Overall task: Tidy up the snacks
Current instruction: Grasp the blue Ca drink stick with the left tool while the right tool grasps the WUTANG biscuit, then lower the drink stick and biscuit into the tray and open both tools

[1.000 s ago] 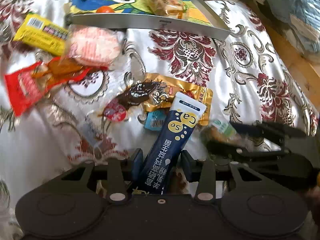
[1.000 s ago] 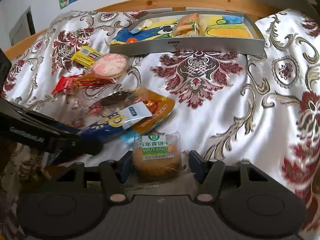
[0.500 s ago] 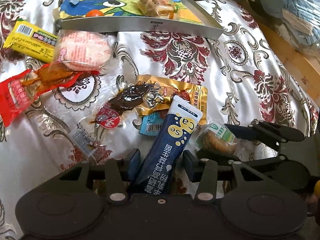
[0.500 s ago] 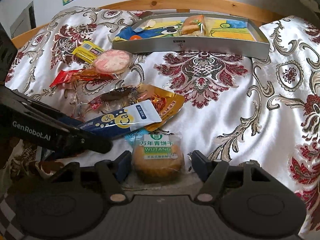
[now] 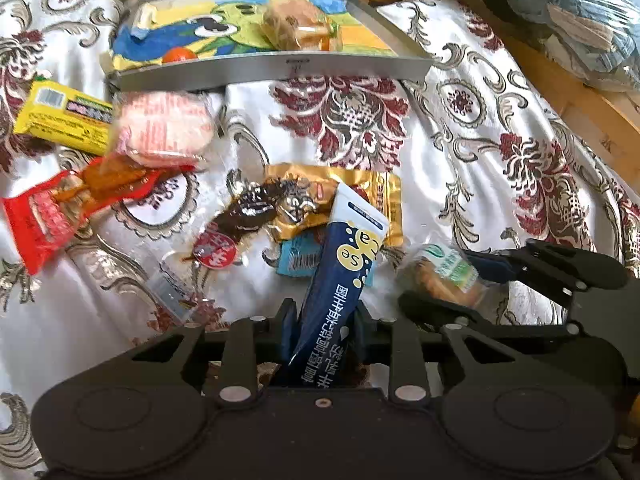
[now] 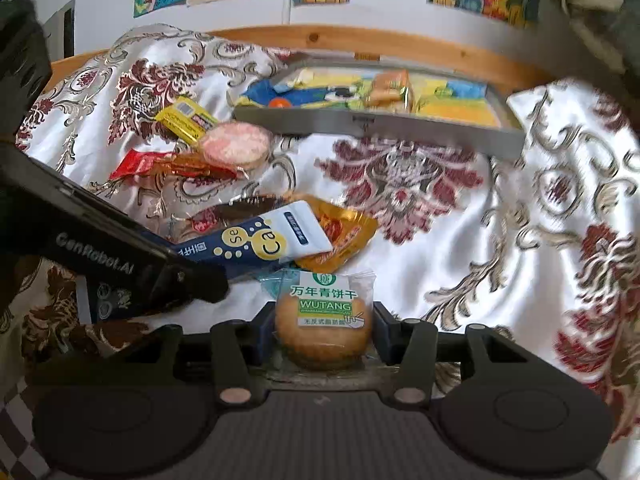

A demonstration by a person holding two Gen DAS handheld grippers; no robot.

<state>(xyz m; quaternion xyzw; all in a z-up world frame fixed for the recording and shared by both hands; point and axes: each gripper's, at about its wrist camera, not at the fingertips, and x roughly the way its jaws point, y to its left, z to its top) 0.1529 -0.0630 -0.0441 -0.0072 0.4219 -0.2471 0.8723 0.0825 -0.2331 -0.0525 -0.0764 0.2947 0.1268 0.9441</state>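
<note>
Both hands loaded! The left gripper (image 5: 322,316) is clamped on the blue packet (image 5: 340,280), the right gripper (image 6: 322,332) on the biscuit (image 6: 324,328), both held above the pile, likely bound for the tray (image 6: 380,128) behind.

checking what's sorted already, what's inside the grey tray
The tray holds a wrapped pastry, an orange ball and small wrappers on a cartoon liner; its near wall hides the front strip.
</note>
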